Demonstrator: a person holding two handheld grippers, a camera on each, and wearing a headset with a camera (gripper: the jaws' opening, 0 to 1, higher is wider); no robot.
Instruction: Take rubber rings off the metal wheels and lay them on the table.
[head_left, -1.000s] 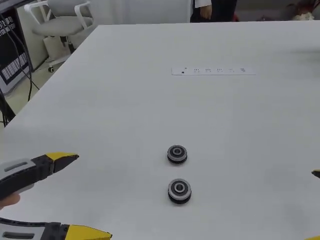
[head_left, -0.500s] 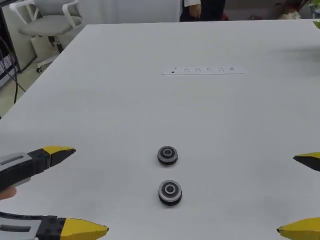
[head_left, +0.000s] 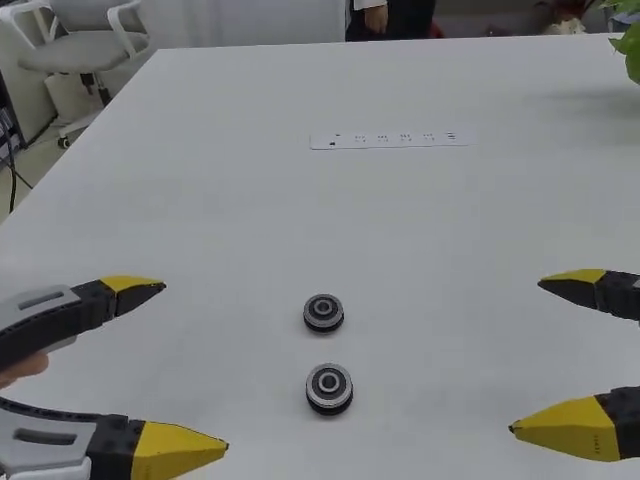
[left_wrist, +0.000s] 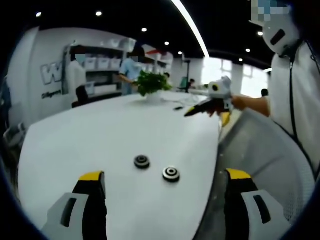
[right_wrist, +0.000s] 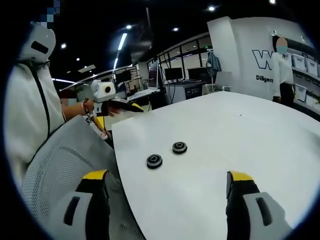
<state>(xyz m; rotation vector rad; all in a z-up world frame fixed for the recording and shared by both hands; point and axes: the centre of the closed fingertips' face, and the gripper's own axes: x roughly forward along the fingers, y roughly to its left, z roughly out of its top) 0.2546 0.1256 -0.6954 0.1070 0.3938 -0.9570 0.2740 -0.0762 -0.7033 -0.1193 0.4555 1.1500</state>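
Two small metal wheels with black rubber rings around them lie flat on the white table (head_left: 420, 230): a far wheel (head_left: 323, 313) and a near wheel (head_left: 329, 388), apart from each other. My left gripper (head_left: 190, 367) is open, left of the wheels and well clear of them. Open too, my right gripper (head_left: 526, 357) stands off to their right. The left gripper view has both wheels (left_wrist: 142, 161) (left_wrist: 171, 174) ahead of its spread jaws, with the right gripper (left_wrist: 207, 102) beyond. From the right gripper view the wheels (right_wrist: 179, 147) (right_wrist: 154, 161) and the left gripper (right_wrist: 117, 102) are seen.
A white strip with small markings (head_left: 390, 140) lies farther back on the table. An office chair (head_left: 80, 45) stands off the far left corner, and a potted plant (left_wrist: 150, 82) sits at the table's far end. People stand beyond the table.
The right gripper has come in from the right edge toward the wheels. The left gripper reaches slightly further in. The wheels have not moved; the head camera panned.
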